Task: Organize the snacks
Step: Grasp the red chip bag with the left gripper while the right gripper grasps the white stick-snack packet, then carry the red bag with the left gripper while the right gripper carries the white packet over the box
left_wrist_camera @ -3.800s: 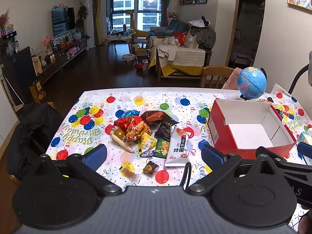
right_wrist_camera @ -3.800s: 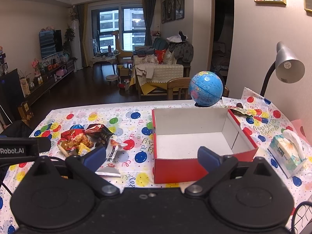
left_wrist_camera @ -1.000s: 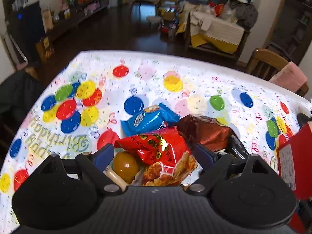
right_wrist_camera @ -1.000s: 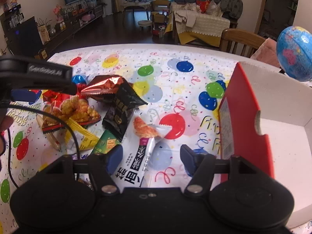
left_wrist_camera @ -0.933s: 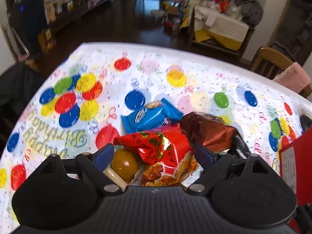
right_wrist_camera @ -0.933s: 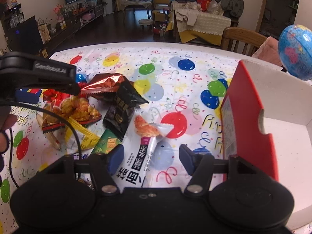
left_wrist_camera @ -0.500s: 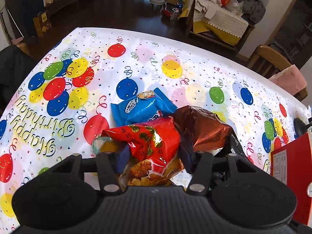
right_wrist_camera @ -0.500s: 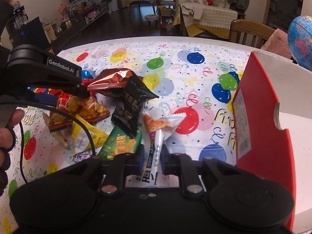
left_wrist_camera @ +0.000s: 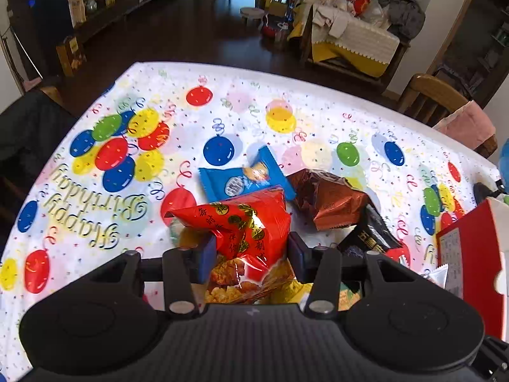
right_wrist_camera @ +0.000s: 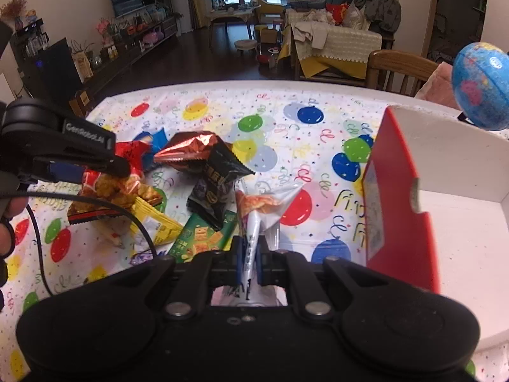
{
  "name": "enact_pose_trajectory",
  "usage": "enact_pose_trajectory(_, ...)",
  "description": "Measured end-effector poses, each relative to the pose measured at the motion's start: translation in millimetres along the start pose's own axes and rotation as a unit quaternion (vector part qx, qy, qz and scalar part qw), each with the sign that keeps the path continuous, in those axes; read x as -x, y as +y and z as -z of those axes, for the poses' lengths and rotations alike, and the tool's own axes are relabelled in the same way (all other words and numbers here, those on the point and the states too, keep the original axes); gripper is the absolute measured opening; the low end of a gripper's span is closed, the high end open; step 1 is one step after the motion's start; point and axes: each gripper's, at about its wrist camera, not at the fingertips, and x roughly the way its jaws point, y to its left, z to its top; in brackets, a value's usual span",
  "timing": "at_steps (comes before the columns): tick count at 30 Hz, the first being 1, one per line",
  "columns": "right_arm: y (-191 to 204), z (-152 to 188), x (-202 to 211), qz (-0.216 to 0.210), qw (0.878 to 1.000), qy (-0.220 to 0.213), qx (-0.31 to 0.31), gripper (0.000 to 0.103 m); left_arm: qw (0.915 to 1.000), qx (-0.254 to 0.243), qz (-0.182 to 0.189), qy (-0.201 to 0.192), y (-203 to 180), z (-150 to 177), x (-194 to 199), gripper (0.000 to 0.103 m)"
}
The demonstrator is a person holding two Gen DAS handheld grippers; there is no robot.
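A pile of snack packets lies on the balloon-print tablecloth (left_wrist_camera: 222, 108). My left gripper (left_wrist_camera: 249, 256) is shut on a red snack bag (left_wrist_camera: 248, 229), lifted off the cloth; the same bag shows in the right wrist view (right_wrist_camera: 117, 187). My right gripper (right_wrist_camera: 248, 258) is shut on a long white snack packet (right_wrist_camera: 257, 213), raised slightly. A blue biscuit packet (left_wrist_camera: 245, 181), a brown foil bag (left_wrist_camera: 327, 200) and a black packet (right_wrist_camera: 219, 187) lie in the pile. The open red box (right_wrist_camera: 397, 191) with a white inside stands to the right.
A green packet (right_wrist_camera: 200, 235) and a yellow packet (right_wrist_camera: 156, 222) lie near my right gripper. A globe (right_wrist_camera: 480, 86) stands behind the box. A wooden chair (left_wrist_camera: 426, 98) is at the table's far edge. The left gripper's cable (right_wrist_camera: 95, 207) hangs over the pile.
Both grippers closed: the left on the red snack bag, the right on the white packet. Both packets have since been lifted a little off the cloth.
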Motion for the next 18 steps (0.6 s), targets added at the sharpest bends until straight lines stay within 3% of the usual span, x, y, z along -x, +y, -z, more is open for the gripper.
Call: enact_pose_trajectory(18,-14,10,98,0.000,0.998,-0.054,-0.017,0.007,0.9970,-0.041,0.017,-0.064,-3,36,106,0.047)
